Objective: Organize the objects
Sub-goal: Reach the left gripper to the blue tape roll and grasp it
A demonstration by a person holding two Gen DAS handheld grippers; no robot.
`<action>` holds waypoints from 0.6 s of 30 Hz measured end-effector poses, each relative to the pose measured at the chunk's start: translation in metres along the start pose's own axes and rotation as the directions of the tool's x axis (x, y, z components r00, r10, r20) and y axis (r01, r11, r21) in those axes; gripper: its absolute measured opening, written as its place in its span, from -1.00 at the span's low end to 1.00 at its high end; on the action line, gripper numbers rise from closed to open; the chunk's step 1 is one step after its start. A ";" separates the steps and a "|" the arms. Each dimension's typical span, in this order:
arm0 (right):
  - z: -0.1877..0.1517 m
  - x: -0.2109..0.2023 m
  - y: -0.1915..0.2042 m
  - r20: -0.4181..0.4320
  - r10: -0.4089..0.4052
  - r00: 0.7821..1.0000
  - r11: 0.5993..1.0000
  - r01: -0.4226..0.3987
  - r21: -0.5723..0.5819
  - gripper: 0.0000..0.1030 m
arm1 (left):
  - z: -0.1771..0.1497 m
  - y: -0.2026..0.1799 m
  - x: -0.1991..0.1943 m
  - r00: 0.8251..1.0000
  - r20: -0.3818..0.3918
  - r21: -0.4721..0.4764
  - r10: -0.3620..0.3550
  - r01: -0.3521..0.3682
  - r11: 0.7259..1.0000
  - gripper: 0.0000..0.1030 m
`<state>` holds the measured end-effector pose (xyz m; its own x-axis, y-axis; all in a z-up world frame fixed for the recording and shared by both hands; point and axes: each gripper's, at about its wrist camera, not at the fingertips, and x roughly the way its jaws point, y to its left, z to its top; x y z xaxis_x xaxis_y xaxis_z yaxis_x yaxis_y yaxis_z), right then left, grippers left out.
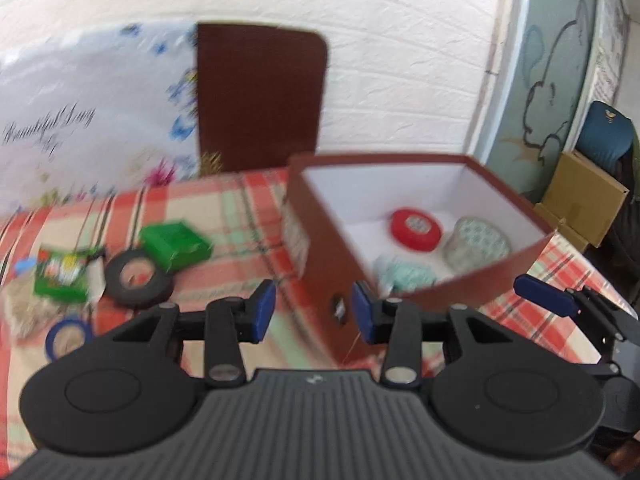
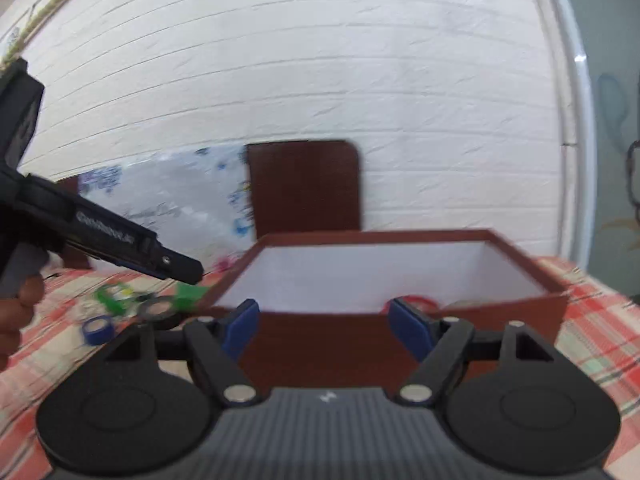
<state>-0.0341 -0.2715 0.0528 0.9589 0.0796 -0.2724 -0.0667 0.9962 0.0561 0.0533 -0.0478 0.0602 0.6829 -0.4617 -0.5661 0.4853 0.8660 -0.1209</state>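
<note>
The brown box (image 1: 320,264) stands open on the tabletop (image 1: 240,208), which is covered with a red and green checked cloth. Its inside walls are white. In the box lie a red round tin (image 1: 416,227), a clear round container with a patterned inside (image 1: 476,246) just beside it, and a pale teal patterned thing (image 1: 408,276) near the front wall (too blurred to name better).

To the left of the box, on the cloth, are the things that are not in it: a green small box (image 1: 176,245), a roll of black tape (image 1: 138,278) touching it in front, a green packet with a picture on it (image 1: 64,274) beside the tape, and a roll of blue tape (image 1: 66,336) nearer to the camera.

The left gripper (image 1: 314,312) is in front of the near corner of the box; its blue pads stand apart and nothing is between them, so it is open and empty. The right gripper (image 2: 324,326) is before the front wall of the box, with its jaws wider apart, also open and holding nothing. In the right wrist view a hand (image 2: 16,312) holds the handle of the left gripper at the left edge.

Behind the box, a brown lid (image 1: 260,100) leans upright against the white brick wall (image 1: 400,60), and beside it stands a white flowered bag (image 1: 88,120).
</note>
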 end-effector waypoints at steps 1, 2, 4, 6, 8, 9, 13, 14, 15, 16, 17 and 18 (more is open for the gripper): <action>0.001 -0.001 0.006 -0.025 0.020 0.999 1.000 -0.021 -0.006 0.44 | -0.007 0.007 0.000 1.000 -0.017 -0.015 0.014 -0.014 1.000 -0.14; -0.003 -0.005 0.016 -0.051 0.035 0.998 0.999 -0.036 -0.018 0.44 | -0.014 0.014 -0.001 0.999 -0.030 -0.029 0.029 -0.030 0.999 -0.14; -0.010 0.003 0.035 -0.105 0.059 0.993 0.997 -0.064 -0.039 0.44 | -0.028 0.029 -0.005 0.996 -0.053 -0.050 0.070 -0.073 0.996 -0.14; -0.016 0.009 0.052 -0.155 0.093 0.984 0.993 -0.102 -0.052 0.42 | -0.042 0.048 -0.013 0.992 -0.064 -0.081 0.111 -0.116 0.990 -0.14; -0.022 0.017 0.073 -0.201 0.126 0.971 0.988 -0.141 -0.063 0.38 | -0.055 0.070 -0.025 0.986 -0.067 -0.115 0.153 -0.160 0.980 -0.14; -0.023 0.021 0.082 -0.226 0.139 0.964 0.985 -0.158 -0.071 0.32 | -0.060 0.083 -0.030 0.981 -0.065 -0.128 0.182 -0.189 0.974 -0.14; -0.031 0.032 0.123 -0.280 0.203 0.938 0.962 -0.245 -0.125 0.23 | -0.075 0.145 -0.052 0.943 -0.033 -0.200 0.332 -0.331 0.922 -0.14; -0.032 0.037 0.133 -0.293 0.214 0.932 0.955 -0.262 -0.138 0.23 | -0.078 0.164 -0.056 0.929 -0.029 -0.233 0.368 -0.364 0.902 -0.14; -0.032 0.043 0.144 -0.311 0.226 0.923 0.948 -0.282 -0.147 0.23 | -0.082 0.182 -0.057 0.913 -0.036 -0.265 0.407 -0.401 0.877 -0.14; -0.033 0.052 0.155 -0.328 0.241 0.913 0.941 -0.302 -0.151 0.23 | -0.088 0.202 -0.056 0.895 -0.055 -0.303 0.443 -0.438 0.846 -0.14; -0.032 0.061 0.166 -0.342 0.252 0.905 0.936 -0.318 -0.153 0.23 | -0.096 0.220 -0.054 0.885 -0.068 -0.338 0.461 -0.456 0.824 -0.14; -0.031 0.074 0.176 -0.355 0.261 0.898 0.931 -0.331 -0.154 0.24 | -0.107 0.232 -0.054 0.882 -0.042 -0.363 0.469 -0.451 0.816 -0.15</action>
<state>0.0168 -0.0891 0.0131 0.7453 0.3437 -0.5713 -0.4222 0.9065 -0.0053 0.0706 0.1989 -0.0243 0.8069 0.0068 -0.5907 -0.1103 0.9841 -0.1393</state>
